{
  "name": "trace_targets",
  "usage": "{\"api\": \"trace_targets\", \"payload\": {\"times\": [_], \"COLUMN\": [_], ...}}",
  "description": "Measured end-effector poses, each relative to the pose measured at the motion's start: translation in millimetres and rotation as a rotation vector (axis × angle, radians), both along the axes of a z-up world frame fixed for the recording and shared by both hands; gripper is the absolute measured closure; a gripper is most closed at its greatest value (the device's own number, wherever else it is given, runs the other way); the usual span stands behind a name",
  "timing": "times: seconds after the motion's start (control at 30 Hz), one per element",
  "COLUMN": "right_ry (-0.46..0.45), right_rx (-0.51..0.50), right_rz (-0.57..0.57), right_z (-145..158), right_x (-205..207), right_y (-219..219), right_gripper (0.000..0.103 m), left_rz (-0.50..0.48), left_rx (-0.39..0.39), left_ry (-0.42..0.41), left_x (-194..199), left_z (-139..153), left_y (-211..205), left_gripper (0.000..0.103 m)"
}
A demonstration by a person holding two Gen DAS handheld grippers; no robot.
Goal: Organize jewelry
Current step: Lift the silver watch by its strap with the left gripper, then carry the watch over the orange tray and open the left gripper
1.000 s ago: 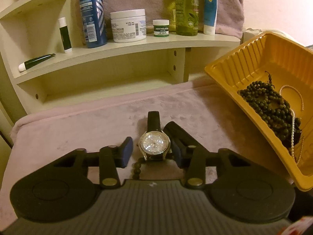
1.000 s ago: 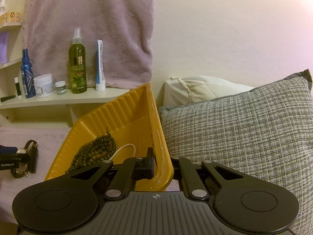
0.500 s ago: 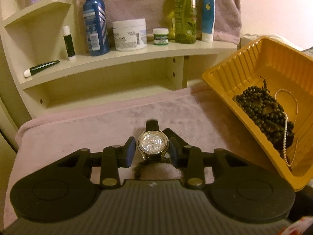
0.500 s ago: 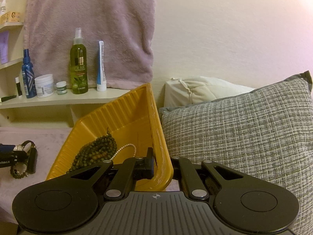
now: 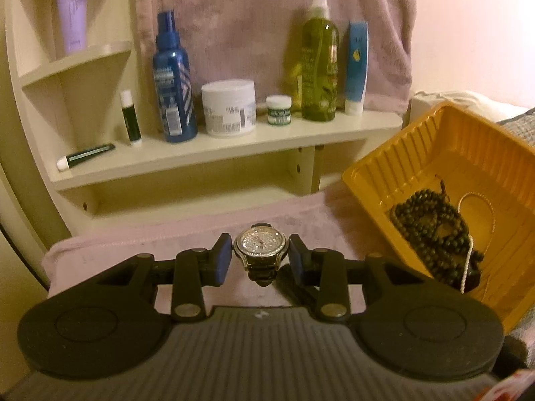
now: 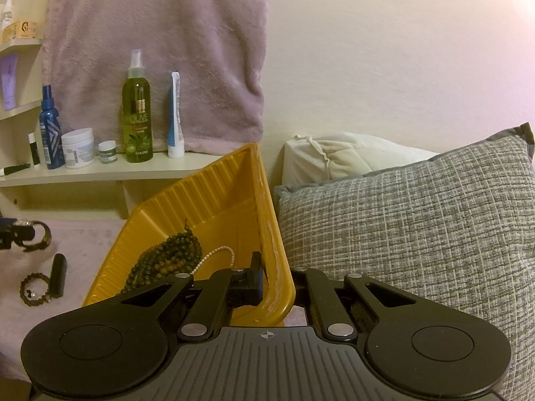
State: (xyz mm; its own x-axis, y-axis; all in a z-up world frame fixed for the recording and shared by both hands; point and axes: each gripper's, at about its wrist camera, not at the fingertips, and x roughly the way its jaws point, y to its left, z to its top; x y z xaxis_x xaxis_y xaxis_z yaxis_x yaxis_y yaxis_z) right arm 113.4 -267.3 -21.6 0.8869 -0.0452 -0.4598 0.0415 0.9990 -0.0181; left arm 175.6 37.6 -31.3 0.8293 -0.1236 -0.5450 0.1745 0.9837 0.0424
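Note:
A sparkling silver-faced watch point(image 5: 260, 245) with a dark strap hangs above the pink cloth point(image 5: 167, 250), and my left gripper point(image 5: 260, 257) is shut on it, blue pads against the sides of its case. At the left edge of the right wrist view the same watch point(image 6: 33, 237) is in the air. My right gripper point(image 6: 277, 287) is shut on the near rim of the yellow tray point(image 6: 214, 200), holding it tilted. Dark bead strands point(image 6: 167, 257) and a pearl strand point(image 6: 217, 252) lie in the tray point(image 5: 384, 170). A dark bead bracelet point(image 6: 35, 289) rests on the cloth.
A small dark cylinder point(image 6: 59, 275) lies beside the bracelet. The cream shelf point(image 5: 234, 147) behind holds bottles, jars and tubes, with a pink towel point(image 6: 160, 50) hanging above it. A grey woven pillow point(image 6: 418, 234) sits right of the tray.
My left gripper has risen with the watch, lifting it off the cloth and away from the bead bracelet. The right gripper and the tray have stayed put.

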Motion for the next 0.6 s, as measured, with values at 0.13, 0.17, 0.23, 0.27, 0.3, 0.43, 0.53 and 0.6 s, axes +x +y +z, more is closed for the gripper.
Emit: {"api": "trace_targets", "payload": {"times": [0.13,0.17,0.23,0.27,0.3,0.43,0.53,0.6], "right_ry": [0.000,0.000,0.000,0.000,0.000,0.000,0.000,0.000], "right_rx": [0.000,0.000,0.000,0.000,0.000,0.001,0.002,0.002], "right_rz": [0.000,0.000,0.000,0.000,0.000,0.000,0.001,0.001], "right_z": [0.1,0.1,0.0,0.3,0.7,1.1,1.7,2.0], "right_x": [-0.1,-0.1,0.0,0.1,-0.3,-0.5,-0.3,-0.2], "right_y": [0.1,0.1,0.1,0.3,0.5,0.6,1.1,1.2], "right_gripper": [0.097,0.097,0.097,0.097,0.097,0.097,0.097,0.097], "left_rz": [-0.009,-0.012,-0.018,-0.021,-0.026,-0.051,-0.078,-0.097], "left_rx": [0.002,0.000,-0.002,-0.001,-0.001,-0.006,-0.024,-0.028], "left_ry": [-0.015,-0.016,-0.021,-0.023,-0.025,-0.031,-0.035,-0.039], "left_x": [0.5,0.3,0.2,0.0,-0.2,-0.6,-0.3,-0.6], "left_z": [8.5,10.0,13.2,14.4,15.7,21.2,26.3,29.3], "left_y": [-3.4,-4.5,-7.2,-8.7,-10.6,-18.5,-26.4,-32.5], "left_gripper": [0.070,0.070,0.070,0.070,0.070,0.070,0.070,0.070]}}
